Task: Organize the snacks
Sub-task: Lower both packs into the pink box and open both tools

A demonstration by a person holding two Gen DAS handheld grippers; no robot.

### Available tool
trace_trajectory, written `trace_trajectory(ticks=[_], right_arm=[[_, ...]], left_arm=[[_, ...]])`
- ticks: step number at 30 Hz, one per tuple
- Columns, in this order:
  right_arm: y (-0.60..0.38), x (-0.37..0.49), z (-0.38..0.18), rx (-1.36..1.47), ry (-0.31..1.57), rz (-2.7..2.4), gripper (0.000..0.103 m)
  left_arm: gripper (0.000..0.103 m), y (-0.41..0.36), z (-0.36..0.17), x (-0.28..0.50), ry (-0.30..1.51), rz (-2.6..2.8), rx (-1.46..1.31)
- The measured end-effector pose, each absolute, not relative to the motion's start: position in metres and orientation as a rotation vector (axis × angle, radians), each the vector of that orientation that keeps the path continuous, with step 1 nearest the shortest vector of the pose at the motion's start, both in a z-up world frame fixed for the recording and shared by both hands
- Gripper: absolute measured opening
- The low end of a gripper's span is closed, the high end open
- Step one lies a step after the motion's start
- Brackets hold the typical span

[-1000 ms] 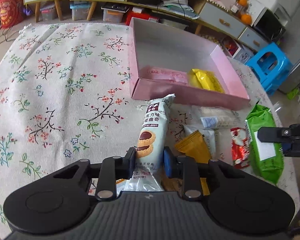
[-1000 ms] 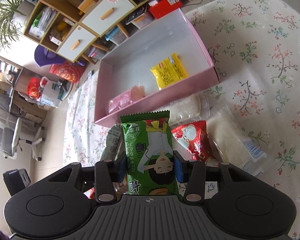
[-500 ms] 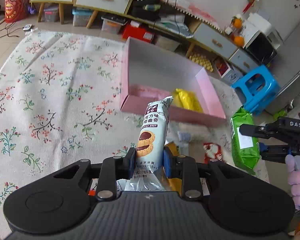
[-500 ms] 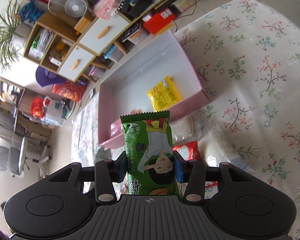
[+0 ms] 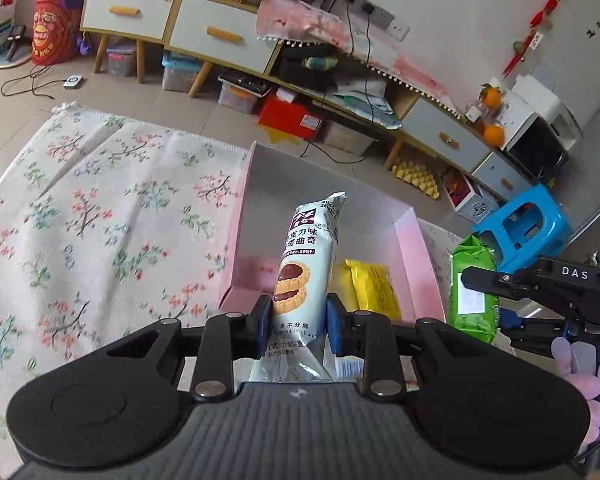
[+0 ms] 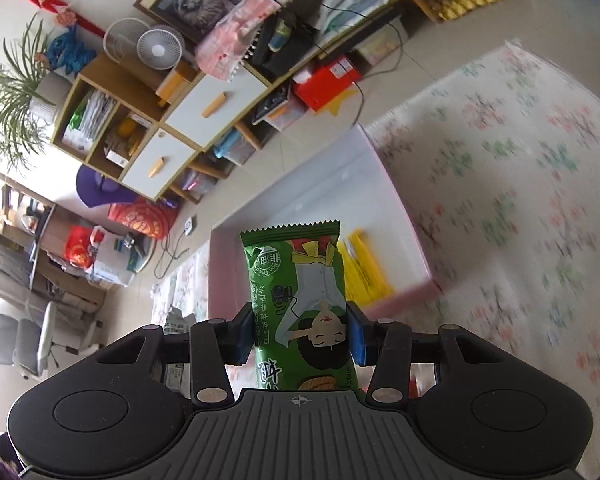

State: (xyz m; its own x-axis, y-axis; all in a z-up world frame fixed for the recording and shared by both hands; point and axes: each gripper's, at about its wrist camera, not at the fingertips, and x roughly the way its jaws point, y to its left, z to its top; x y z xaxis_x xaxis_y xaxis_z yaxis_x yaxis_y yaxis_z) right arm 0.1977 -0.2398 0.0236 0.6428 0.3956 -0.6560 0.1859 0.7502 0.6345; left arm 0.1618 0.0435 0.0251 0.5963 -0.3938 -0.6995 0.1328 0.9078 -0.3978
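My left gripper (image 5: 299, 322) is shut on a pale blue cookie packet (image 5: 306, 272) with tart pictures, held upright above the near wall of the pink box (image 5: 418, 248). My right gripper (image 6: 300, 334) is shut on a green snack packet (image 6: 298, 300), also lifted in front of the pink box (image 6: 396, 196). The green packet (image 5: 474, 288) and the right gripper show at the right of the left wrist view. A yellow packet (image 5: 374, 288) lies in the box, and a pink packet (image 5: 256, 268) lies at its near left corner.
The floral cloth (image 5: 100, 220) spreads left of the box and to its right in the right wrist view (image 6: 520, 200). A blue stool (image 5: 528, 228) stands beyond the box. Cabinets (image 5: 220, 36) and storage bins line the far wall.
Both grippers have risen with their packets and moved toward the pink box. The loose snacks on the cloth have dropped out of sight below the grippers.
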Motion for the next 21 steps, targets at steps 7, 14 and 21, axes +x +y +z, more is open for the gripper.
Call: trace_trajectory(ticks=[7, 14, 21], right_arm=[[-0.239, 0.244, 0.002, 0.741, 0.871, 0.168, 0.045], [-0.224, 0.284, -0.024, 0.719, 0.9, 0.209, 0.045], [-0.219, 0.306, -0.042, 0.728, 0.885, 0.233, 0.045]], left_arm=[[0.025, 0.023, 0.017, 0.202, 0.866, -0.333, -0.331], [0.026, 0.004, -0.003, 0.233, 0.853, -0.332, -0.283], [0.026, -0.001, -0.016, 0.241, 0.842, -0.295, -0.213]])
